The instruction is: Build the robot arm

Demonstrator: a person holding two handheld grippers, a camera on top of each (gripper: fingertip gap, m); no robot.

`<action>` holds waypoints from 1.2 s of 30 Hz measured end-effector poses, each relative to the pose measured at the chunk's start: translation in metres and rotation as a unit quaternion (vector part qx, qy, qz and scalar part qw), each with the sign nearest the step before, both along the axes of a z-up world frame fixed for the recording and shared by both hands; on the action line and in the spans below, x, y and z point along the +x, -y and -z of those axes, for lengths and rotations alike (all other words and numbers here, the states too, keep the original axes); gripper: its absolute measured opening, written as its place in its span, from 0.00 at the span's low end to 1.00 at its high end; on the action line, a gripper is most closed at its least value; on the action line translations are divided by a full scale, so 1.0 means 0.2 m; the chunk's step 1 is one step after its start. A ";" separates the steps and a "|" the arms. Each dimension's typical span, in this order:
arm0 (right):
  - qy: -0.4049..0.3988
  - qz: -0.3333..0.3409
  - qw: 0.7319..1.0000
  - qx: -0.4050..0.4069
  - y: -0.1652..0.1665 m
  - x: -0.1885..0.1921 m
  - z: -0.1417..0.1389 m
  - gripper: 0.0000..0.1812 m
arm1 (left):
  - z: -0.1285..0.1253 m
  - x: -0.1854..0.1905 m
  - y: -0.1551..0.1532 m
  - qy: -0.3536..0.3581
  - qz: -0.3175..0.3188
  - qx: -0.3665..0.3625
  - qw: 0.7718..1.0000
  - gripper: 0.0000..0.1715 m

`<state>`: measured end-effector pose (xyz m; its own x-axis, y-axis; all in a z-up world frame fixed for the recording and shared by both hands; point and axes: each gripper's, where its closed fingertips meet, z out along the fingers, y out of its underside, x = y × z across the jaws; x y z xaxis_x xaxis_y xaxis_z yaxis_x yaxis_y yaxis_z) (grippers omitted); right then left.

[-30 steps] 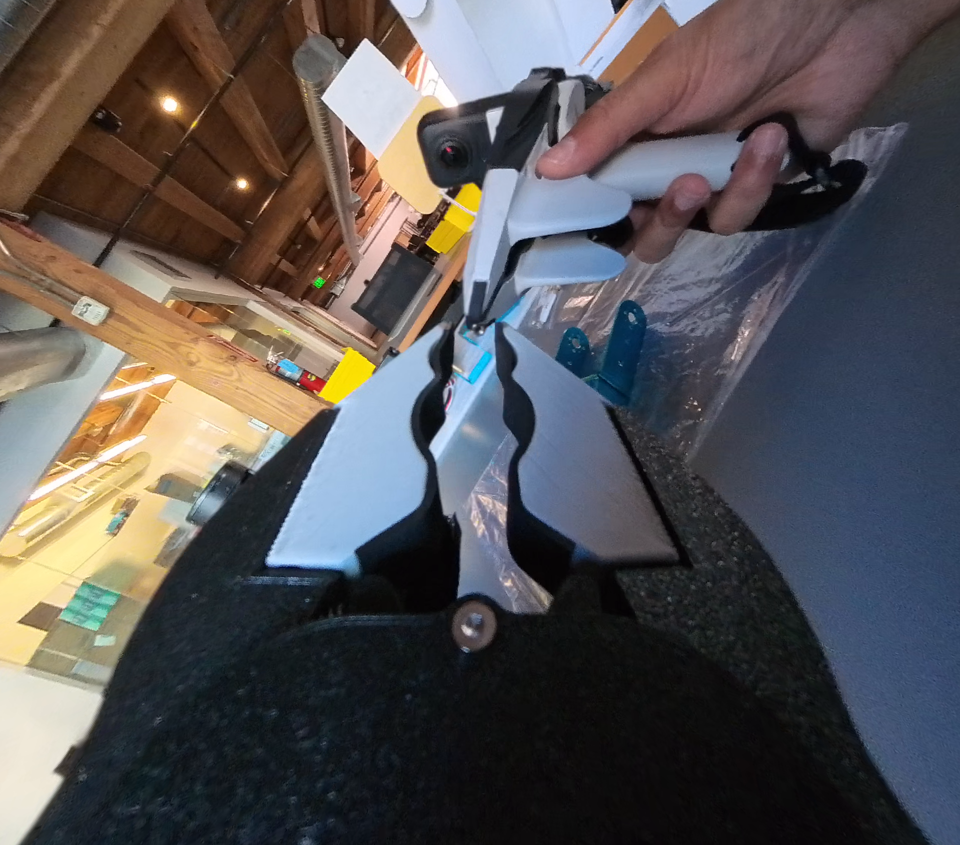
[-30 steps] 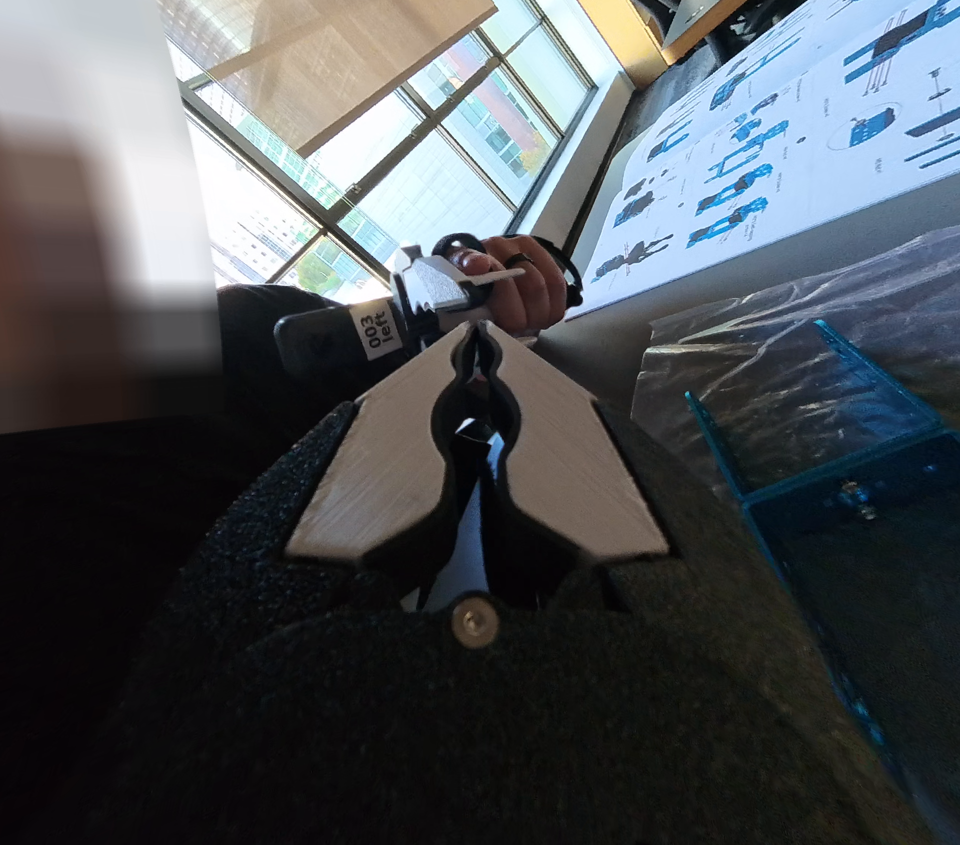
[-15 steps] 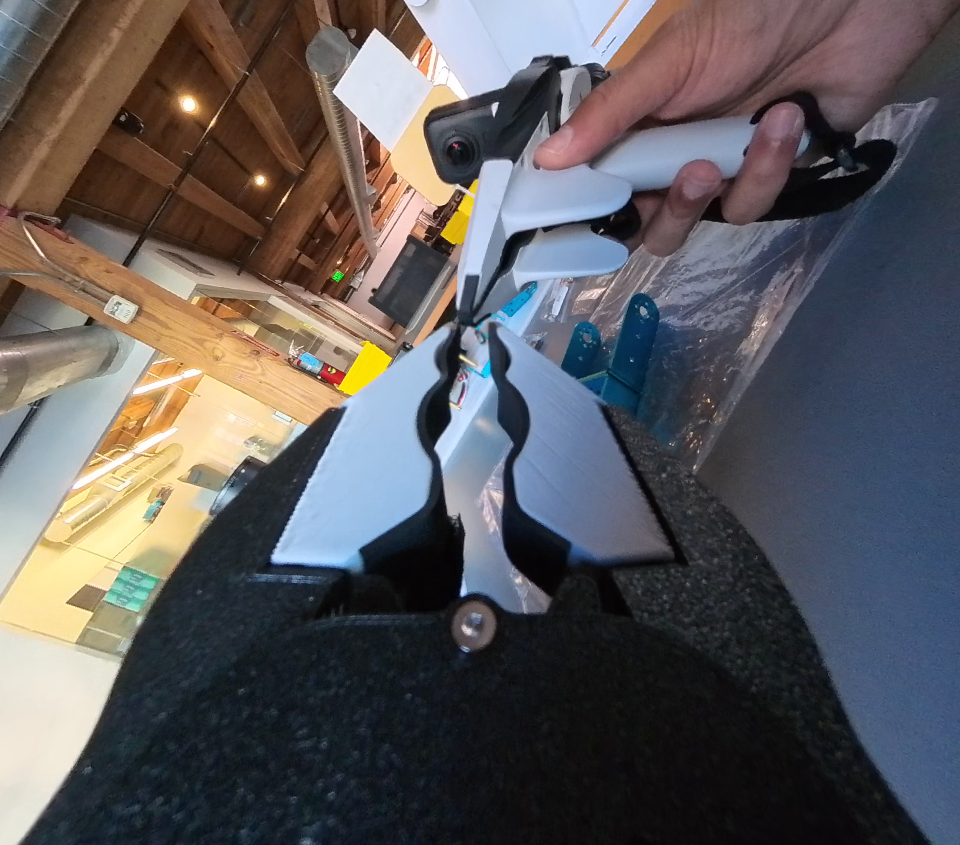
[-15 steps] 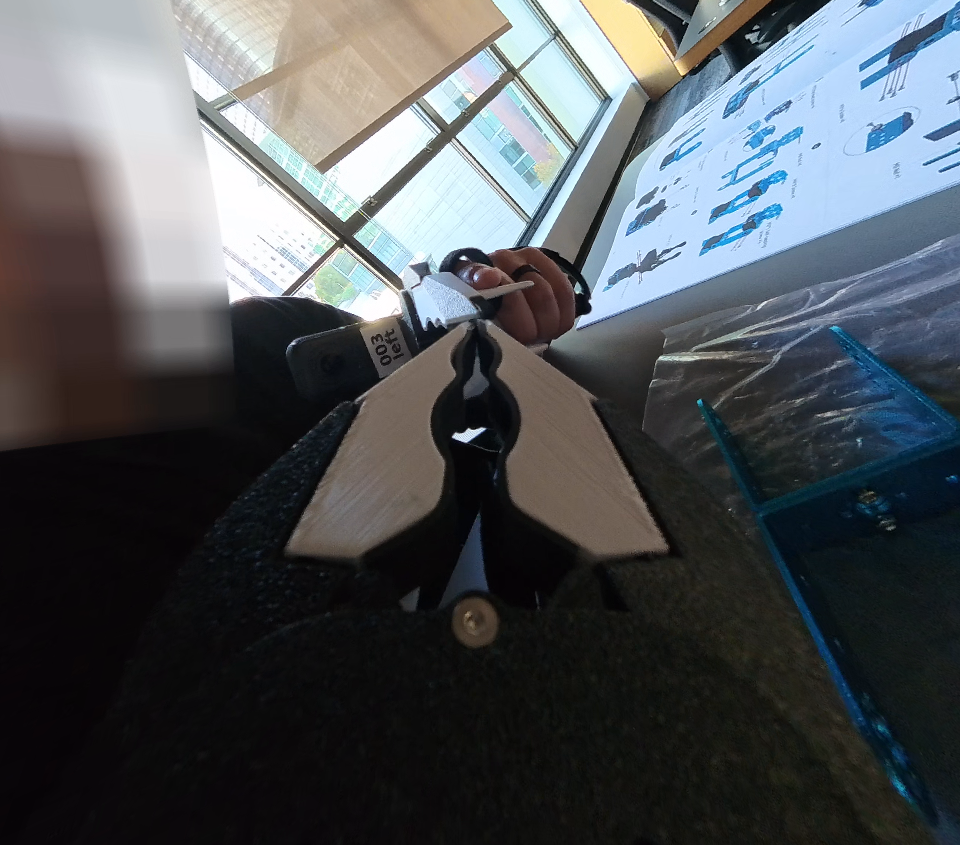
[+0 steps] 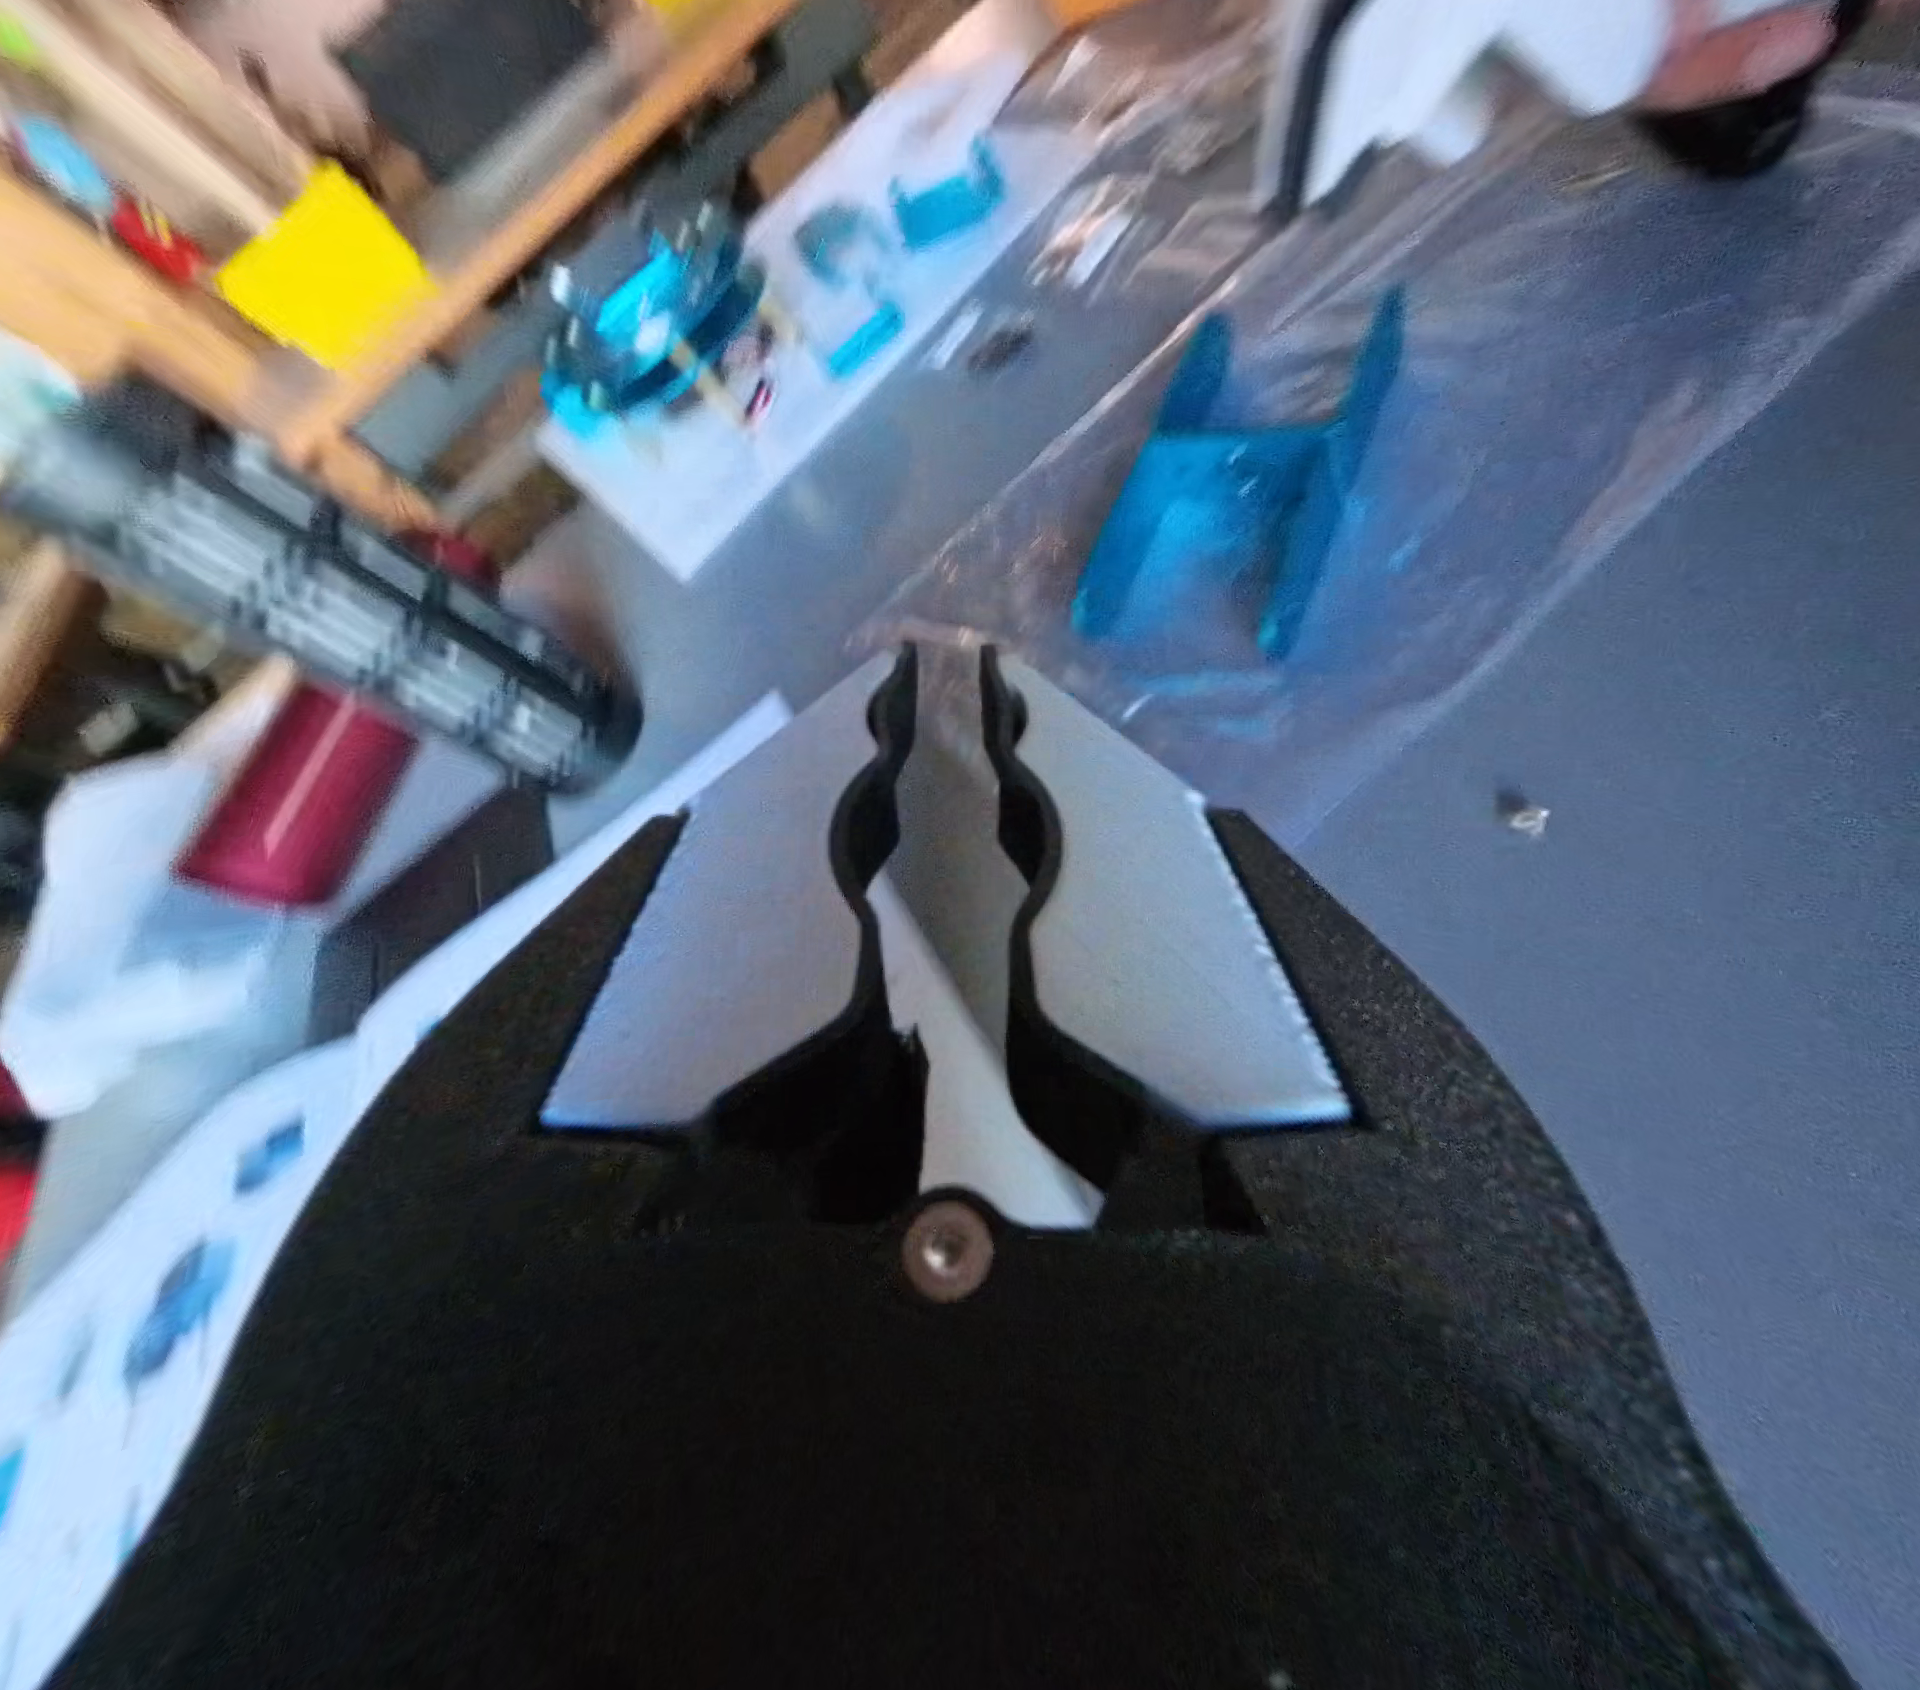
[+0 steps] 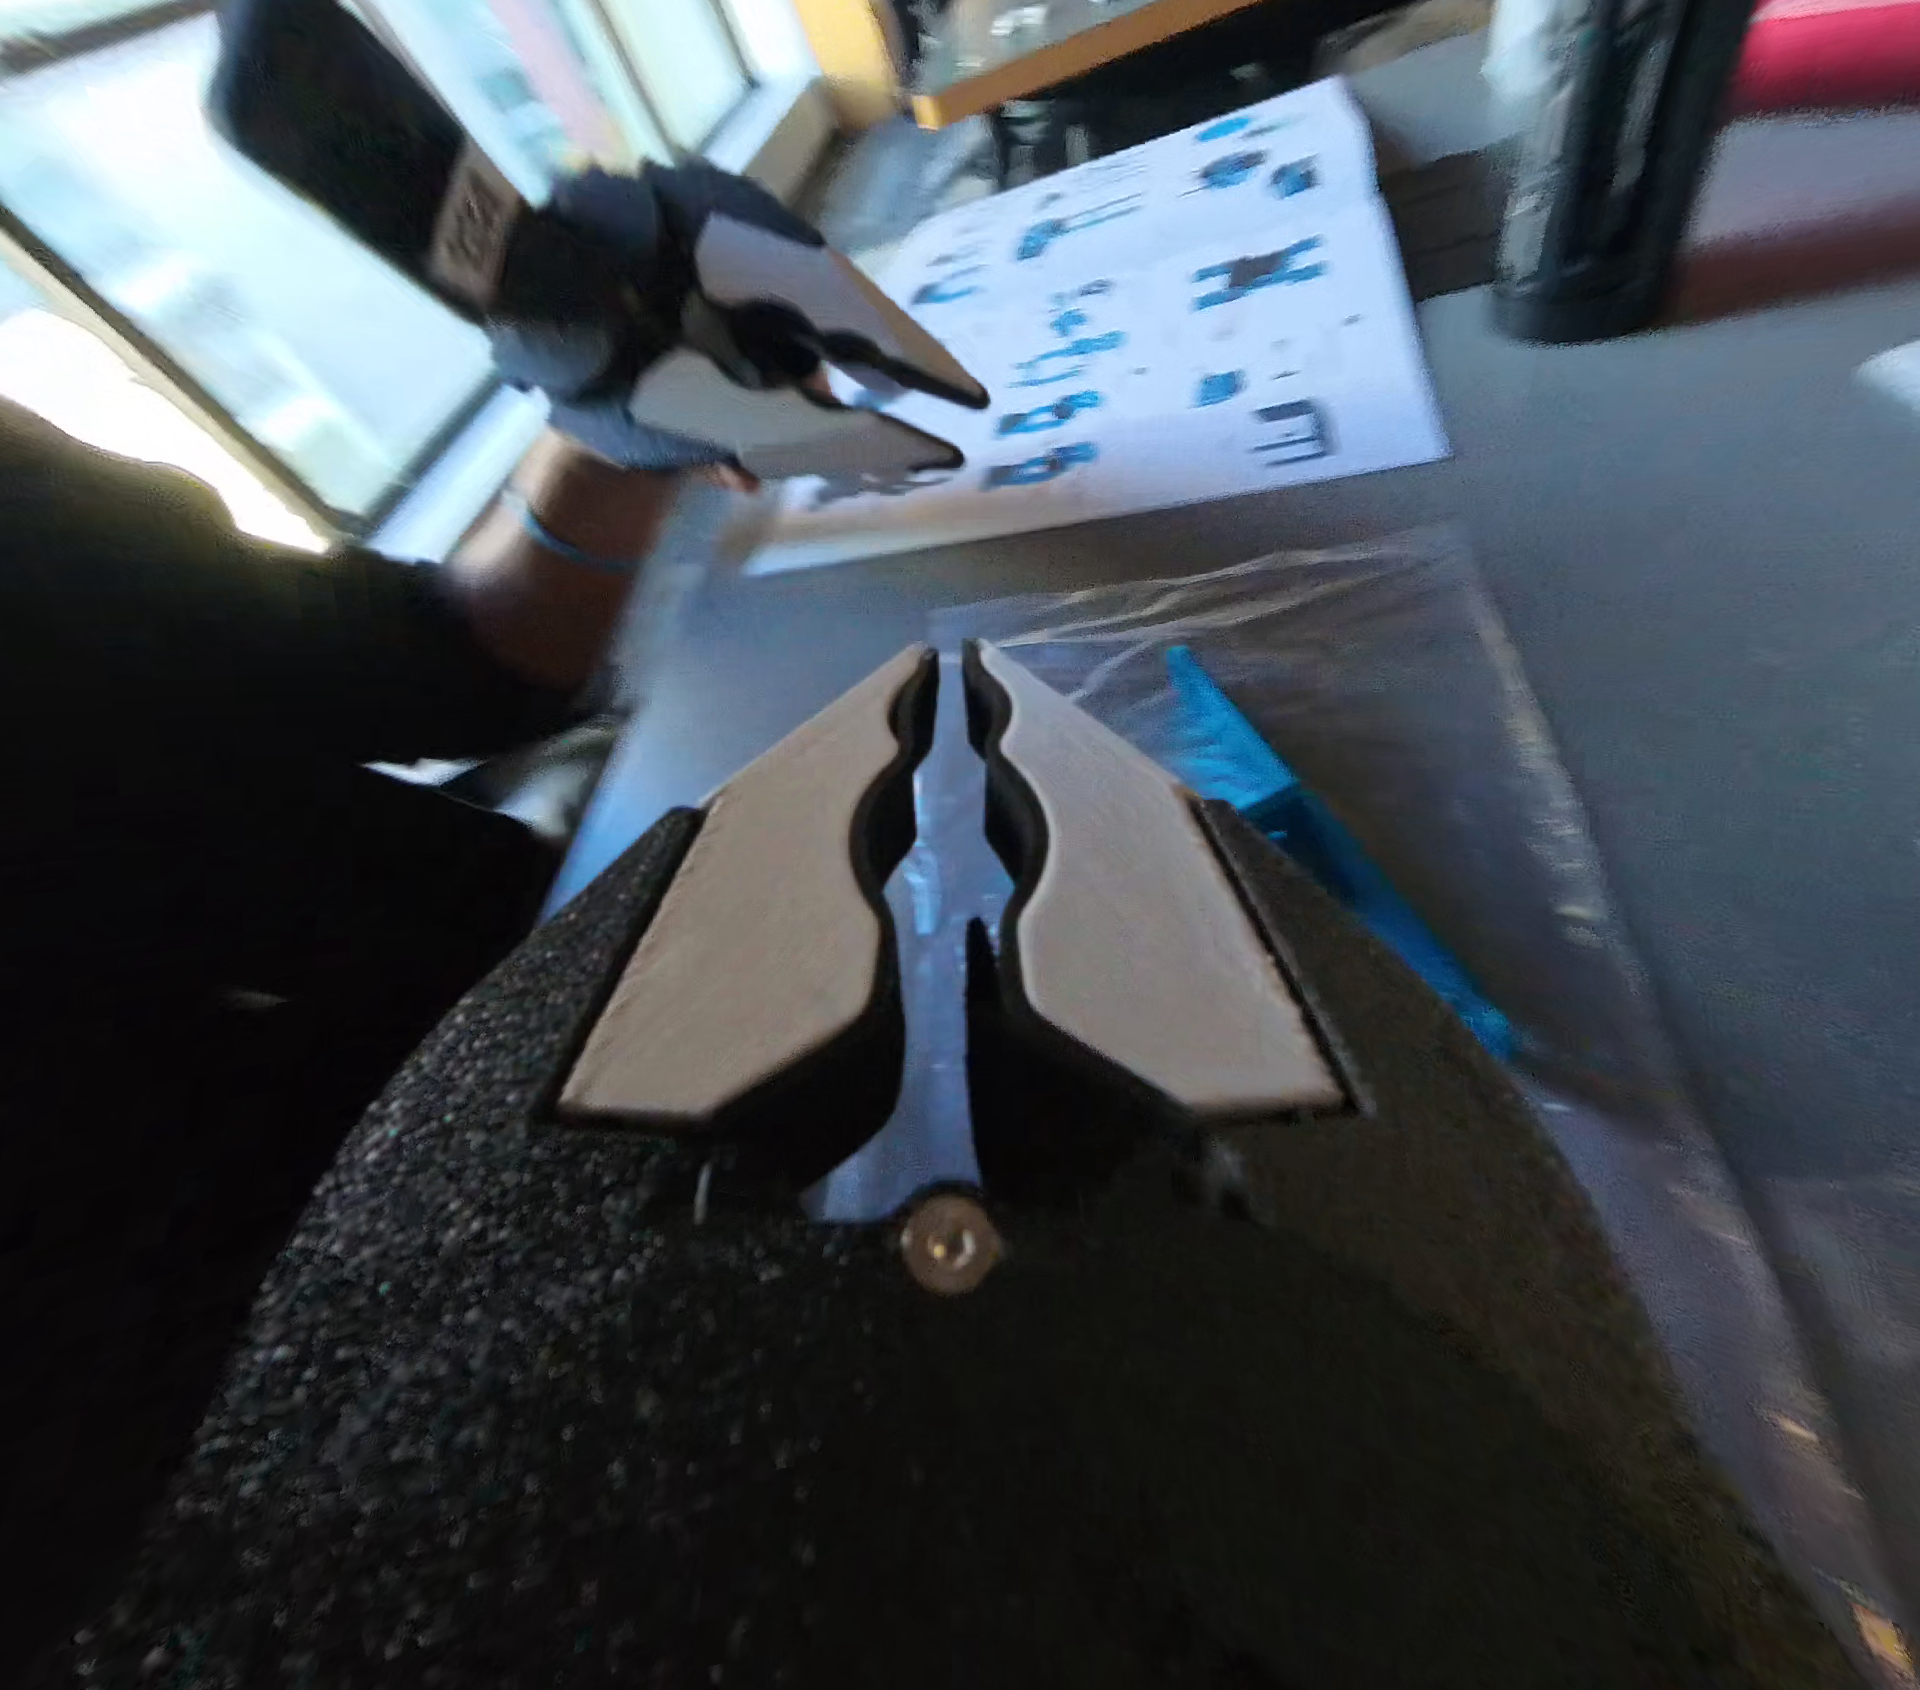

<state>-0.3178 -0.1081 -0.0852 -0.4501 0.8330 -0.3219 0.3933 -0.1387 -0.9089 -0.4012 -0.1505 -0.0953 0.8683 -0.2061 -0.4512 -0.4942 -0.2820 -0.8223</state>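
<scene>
My left gripper point(image 5: 943, 666) is slightly open and empty, low over the grey table point(image 5: 1683, 965). Its tips are at the near edge of a clear plastic bag point(image 5: 1558, 352) that holds a blue U-shaped bracket point(image 5: 1216, 518). The right wrist view shows this gripper point(image 6: 971, 425) over a printed instruction sheet point(image 6: 1195, 352), jaws a little apart. My right gripper point(image 6: 951, 666) is all but shut with nothing between the tips, above the bag point(image 6: 1403, 653) and bracket point(image 6: 1236, 757). It shows blurred at the top right of the left wrist view point(image 5: 1288, 196), held by a hand.
A blue round assembly point(image 5: 655, 341) and small blue parts point(image 5: 945, 191) lie on a white sheet at the back. A small screw point(image 5: 1517, 814) lies on the table. A black rack point(image 5: 312, 591) and a red box point(image 5: 301, 799) stand left. A black post point(image 6: 1621, 82) stands far right. Left tips to right tips: about 10 centimeters.
The two grippers were raised and met tip to tip. They have drawn apart and tilted down toward the table and the bag. Both views are blurred with motion.
</scene>
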 end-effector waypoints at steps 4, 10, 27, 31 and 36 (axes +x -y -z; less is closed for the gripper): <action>-0.067 0.051 0.987 0.138 -0.01 -0.04 0.01 0.09 | 0.16 -0.05 0.19 0.168 0.010 -0.143 0.975 0.15; 0.013 0.018 0.979 0.202 0.10 0.03 0.16 0.10 | 0.19 0.27 0.35 0.235 0.044 -0.128 0.963 0.10; 0.012 0.030 0.972 0.234 0.04 0.22 0.20 0.05 | 0.41 0.42 0.24 0.195 -0.014 -0.212 0.958 0.09; 0.017 0.023 0.975 0.219 0.04 0.24 0.20 0.05 | 0.41 0.41 0.23 0.196 -0.012 -0.217 0.956 0.06; 0.019 0.019 0.977 0.211 0.04 0.25 0.20 0.05 | 0.41 0.42 0.24 0.167 0.016 -0.232 0.958 0.02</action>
<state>-0.2673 -0.1163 -0.1247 -0.4110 0.9109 0.0379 0.4296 0.2301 -0.8732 -0.3162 -0.1986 -0.1782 0.9380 -0.3466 -0.0026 -0.2404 -0.6449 -0.7254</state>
